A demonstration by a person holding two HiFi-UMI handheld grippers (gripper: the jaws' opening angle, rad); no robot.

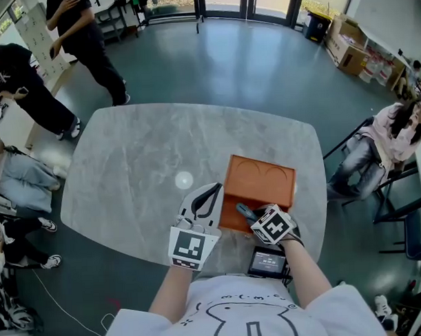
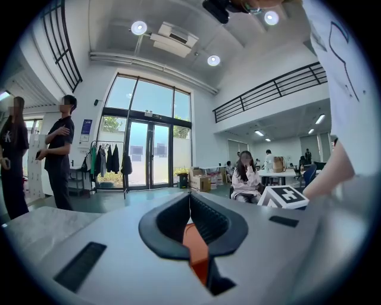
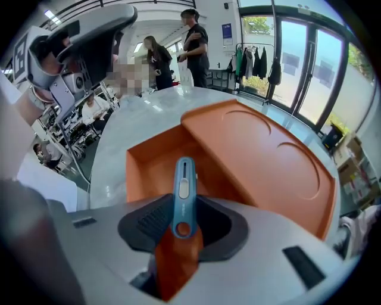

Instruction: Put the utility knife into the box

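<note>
**Knife over the open box**

At the pale grey marbled desk (image 1: 128,167), the right gripper (image 3: 184,221) has its fingers clamped on the slim blue plastic utility knife (image 3: 184,187). It grips the knife near the ringed tail end, with the nose pointing forward and down. The knife hangs right over the uncovered near section of the flat orange rectangular box (image 3: 143,170). The box's orange lid with two half-round recesses (image 3: 262,155) covers the far part. Whether the nose touches the box floor, I can't tell from here.

Over on the other side, the left gripper (image 2: 190,199) has its black ribbed fingers pressed together, nothing between them. Its tips sit just beside the box's left edge. Beyond the desk, two people in black (image 1: 82,37) stand by the far wall. A seated person in a pale top (image 1: 395,133) is off to the right.
</note>
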